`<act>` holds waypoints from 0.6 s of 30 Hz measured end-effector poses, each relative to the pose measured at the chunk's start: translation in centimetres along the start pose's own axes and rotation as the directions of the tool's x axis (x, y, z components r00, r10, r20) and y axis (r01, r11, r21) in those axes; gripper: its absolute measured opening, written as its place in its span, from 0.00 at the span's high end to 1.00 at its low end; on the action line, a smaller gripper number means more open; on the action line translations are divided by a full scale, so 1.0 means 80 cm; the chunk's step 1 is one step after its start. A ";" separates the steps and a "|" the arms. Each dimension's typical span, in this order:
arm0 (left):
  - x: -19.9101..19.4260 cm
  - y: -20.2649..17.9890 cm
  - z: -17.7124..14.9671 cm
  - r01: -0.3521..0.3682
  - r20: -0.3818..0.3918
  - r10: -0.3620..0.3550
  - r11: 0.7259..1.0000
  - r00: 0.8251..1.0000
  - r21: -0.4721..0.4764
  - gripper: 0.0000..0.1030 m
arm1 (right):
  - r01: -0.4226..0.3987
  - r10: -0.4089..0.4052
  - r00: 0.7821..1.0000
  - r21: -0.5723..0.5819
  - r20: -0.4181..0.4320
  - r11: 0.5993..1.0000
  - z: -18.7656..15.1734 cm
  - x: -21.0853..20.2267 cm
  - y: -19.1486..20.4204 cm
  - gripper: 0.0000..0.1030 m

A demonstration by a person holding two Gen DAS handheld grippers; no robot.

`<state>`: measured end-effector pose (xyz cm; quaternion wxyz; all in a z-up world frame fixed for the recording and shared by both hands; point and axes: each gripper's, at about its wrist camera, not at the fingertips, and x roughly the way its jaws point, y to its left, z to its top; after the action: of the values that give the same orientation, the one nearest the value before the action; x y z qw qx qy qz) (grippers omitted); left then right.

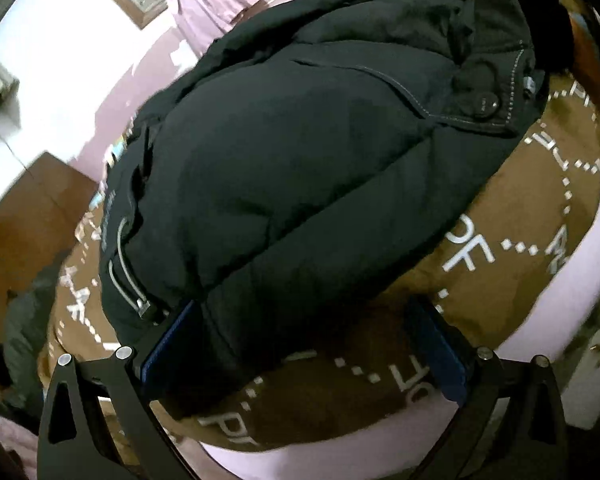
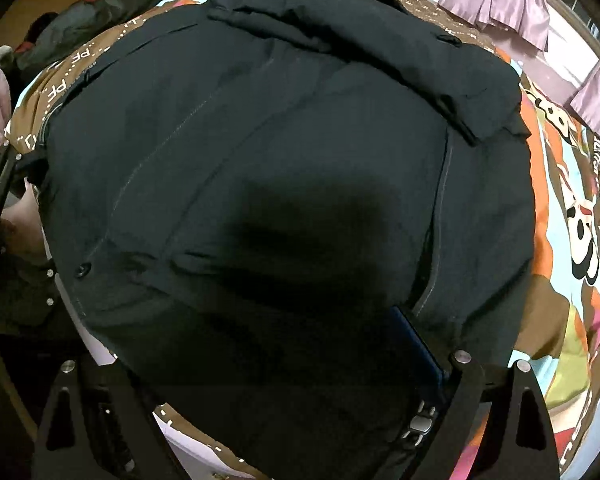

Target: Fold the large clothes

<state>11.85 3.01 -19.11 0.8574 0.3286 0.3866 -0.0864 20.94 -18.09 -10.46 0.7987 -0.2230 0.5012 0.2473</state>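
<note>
A black puffer jacket (image 1: 300,160) lies folded in a thick bundle on a brown blanket (image 1: 520,220) with white letters. In the left wrist view my left gripper (image 1: 302,308) stands open. The jacket's near corner lies between its blue pads (image 1: 168,344) and leans on the left one. In the right wrist view the jacket (image 2: 280,140) fills the frame. My right gripper (image 2: 256,336) hangs over it with its jaws wide apart. Its right blue pad (image 2: 416,344) shows beside a seam, while the fabric hides the left one. The left gripper (image 2: 0,172) and a hand (image 2: 24,216) show at the left edge.
The blanket turns into a bright cartoon print (image 2: 560,160) on one side and lies over a pink sheet (image 1: 580,280). Lilac clothes (image 1: 208,4) lie past the jacket. Dark clothes (image 2: 80,24) are heaped at the bed's far corner. A wooden floor (image 1: 20,220) runs beside the bed.
</note>
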 end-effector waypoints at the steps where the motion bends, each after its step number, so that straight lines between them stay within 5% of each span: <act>1: 0.002 -0.001 0.001 -0.026 0.011 0.026 1.000 1.000 0.018 0.01 | 0.000 0.000 1.000 0.005 0.005 1.000 -0.001 -0.001 0.000 0.09; 3: 0.003 -0.008 -0.001 -0.073 0.031 0.072 0.997 0.997 0.036 0.02 | -0.006 0.006 1.000 0.015 0.005 1.000 -0.006 -0.001 -0.001 0.09; 5: 0.001 -0.018 -0.002 -0.129 0.062 0.125 0.989 0.990 0.068 0.13 | -0.014 0.014 1.000 0.014 -0.003 1.000 -0.012 -0.001 -0.001 0.09; 7: 0.003 -0.025 -0.001 -0.212 0.078 0.204 0.971 0.976 0.110 0.59 | -0.023 0.023 1.000 0.010 -0.009 1.000 -0.018 0.000 -0.002 0.09; 10: 0.010 -0.007 -0.001 -0.235 0.074 0.227 0.965 0.971 0.113 0.82 | -0.047 0.047 0.999 -0.004 -0.001 0.999 -0.029 -0.005 -0.001 0.09; 18: -0.025 0.050 0.049 -0.124 0.124 0.125 0.992 0.984 -0.018 0.94 | -0.114 0.122 0.990 -0.110 0.069 0.987 -0.051 -0.028 0.021 0.01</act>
<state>14.47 3.38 -13.78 0.8853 0.3416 0.3113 -0.0510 16.24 -19.63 -10.18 0.7881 -0.2252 0.4692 0.3287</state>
